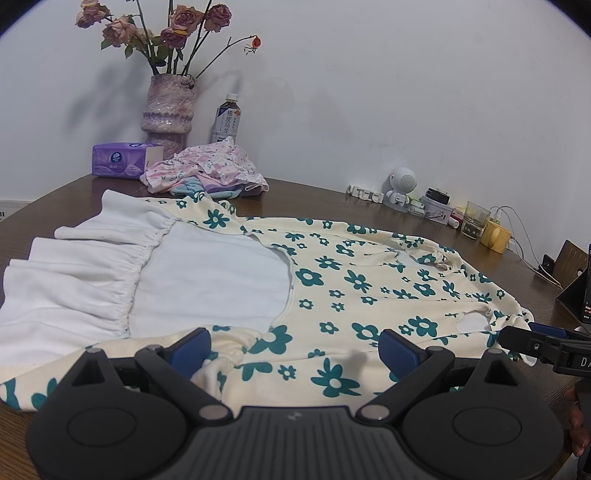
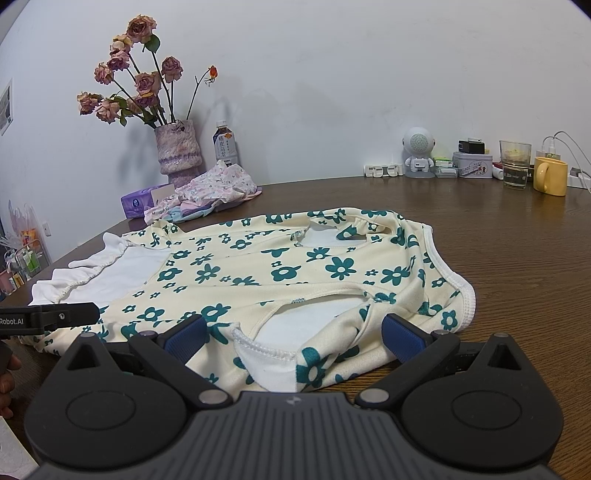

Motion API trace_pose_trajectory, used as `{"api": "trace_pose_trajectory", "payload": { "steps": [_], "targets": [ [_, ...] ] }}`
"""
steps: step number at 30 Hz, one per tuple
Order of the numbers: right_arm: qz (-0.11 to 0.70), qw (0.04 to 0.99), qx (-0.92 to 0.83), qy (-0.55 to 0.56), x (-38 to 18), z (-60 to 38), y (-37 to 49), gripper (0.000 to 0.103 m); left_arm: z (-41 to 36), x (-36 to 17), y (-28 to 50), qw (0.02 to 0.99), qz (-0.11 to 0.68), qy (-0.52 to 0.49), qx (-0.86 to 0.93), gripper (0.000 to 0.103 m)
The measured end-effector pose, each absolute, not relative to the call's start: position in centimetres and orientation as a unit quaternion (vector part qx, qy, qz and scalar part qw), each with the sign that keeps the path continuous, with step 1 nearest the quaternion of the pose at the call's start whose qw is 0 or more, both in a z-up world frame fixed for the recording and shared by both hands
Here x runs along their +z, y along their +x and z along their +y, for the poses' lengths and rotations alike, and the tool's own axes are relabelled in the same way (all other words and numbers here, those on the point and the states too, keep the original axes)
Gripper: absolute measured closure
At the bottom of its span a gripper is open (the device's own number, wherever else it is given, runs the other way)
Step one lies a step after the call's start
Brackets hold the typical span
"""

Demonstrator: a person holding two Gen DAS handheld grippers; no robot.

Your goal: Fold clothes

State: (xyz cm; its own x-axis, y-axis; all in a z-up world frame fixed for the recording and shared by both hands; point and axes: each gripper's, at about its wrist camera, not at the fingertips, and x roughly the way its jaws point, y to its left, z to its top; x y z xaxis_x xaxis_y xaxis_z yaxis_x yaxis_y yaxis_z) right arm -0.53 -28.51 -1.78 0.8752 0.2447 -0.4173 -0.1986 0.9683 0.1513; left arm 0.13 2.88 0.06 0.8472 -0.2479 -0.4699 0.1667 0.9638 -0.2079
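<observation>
A cream dress with teal flowers and a white ruffled part lies flat on the brown wooden table. Only the right view shows the yellow mug whole. The purple bumpy vase holds dried roses. Left gripper and right gripper both hang over the dress's near edge, fingers spread wide, holding nothing.

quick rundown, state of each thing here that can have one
left gripper: open, over the dress's near edge
right gripper: open, at the armhole end
flowered dress: spread out on the table, unfolded
pink clothes pile: crumpled, unfolded
bottle: upright, capped
yellow mug: upright
flowers: dried, standing in the vase
</observation>
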Motion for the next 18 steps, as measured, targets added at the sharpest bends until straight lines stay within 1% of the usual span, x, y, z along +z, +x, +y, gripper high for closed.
{"api": "trace_pose_trajectory", "payload": {
  "steps": [13, 18],
  "targets": [
    [0.221, 0.967, 0.115, 0.052, -1.77, -28.50, -0.54, 0.000, 2.82, 0.07, 0.05, 0.958, 0.254, -0.079, -0.108, 0.006],
    [0.233, 0.964, 0.112, 0.062, -1.49, -29.11, -0.46, 0.000, 2.86, 0.42, -0.47, 0.961, 0.247, -0.071, -0.104, 0.006]
  ]
}}
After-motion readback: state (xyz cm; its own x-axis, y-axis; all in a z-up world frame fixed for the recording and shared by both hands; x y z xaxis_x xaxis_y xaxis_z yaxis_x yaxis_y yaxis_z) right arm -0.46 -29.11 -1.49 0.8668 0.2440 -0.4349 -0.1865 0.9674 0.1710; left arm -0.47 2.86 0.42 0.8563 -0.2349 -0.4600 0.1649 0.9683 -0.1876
